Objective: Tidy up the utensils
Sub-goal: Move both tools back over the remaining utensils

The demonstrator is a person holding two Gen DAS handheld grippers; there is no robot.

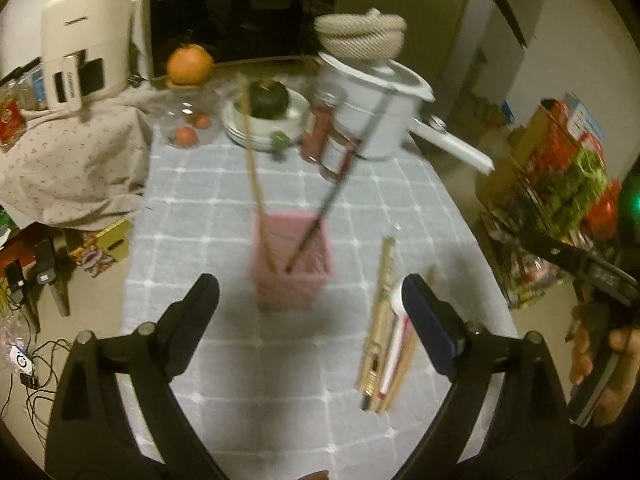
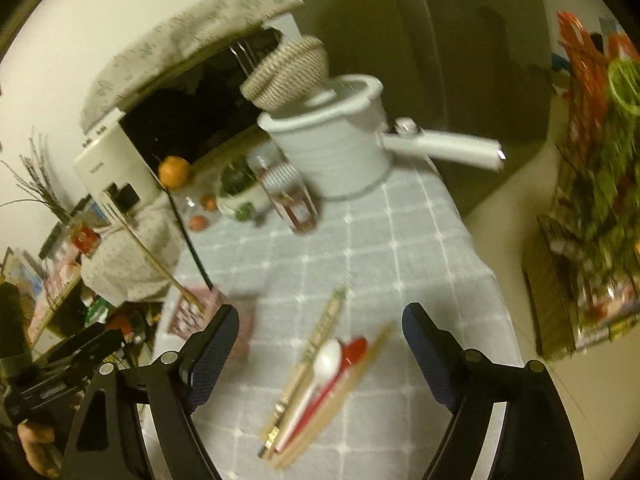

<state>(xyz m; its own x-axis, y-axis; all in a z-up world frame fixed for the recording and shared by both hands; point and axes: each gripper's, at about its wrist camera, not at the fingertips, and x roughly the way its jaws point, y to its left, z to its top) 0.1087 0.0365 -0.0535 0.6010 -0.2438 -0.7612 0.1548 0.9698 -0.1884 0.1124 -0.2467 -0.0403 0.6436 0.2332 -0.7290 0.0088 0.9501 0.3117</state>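
Observation:
A pink square holder [image 1: 294,264] stands on the grey checked tablecloth [image 1: 224,184], with a wooden chopstick [image 1: 252,160] and a dark chopstick [image 1: 340,184] leaning in it. My left gripper [image 1: 310,294] is open and empty just in front of it. A pile of loose utensils [image 1: 384,340] lies to its right: wrapped chopsticks, wooden sticks and a white spoon. In the right wrist view the pile [image 2: 320,380] shows a white spoon [image 2: 326,360] and a red spoon [image 2: 352,350]. My right gripper [image 2: 320,336] is open and empty above it. The holder [image 2: 192,312] is at its left.
At the table's far end stand a white pot with a long handle [image 1: 372,104], a jar [image 1: 332,132], stacked plates with a green squash [image 1: 268,116] and a glass bowl of fruit [image 1: 188,120]. A microwave [image 1: 236,20] and a white appliance [image 1: 80,40] stand behind. Packaged goods [image 1: 560,184] are off the right edge.

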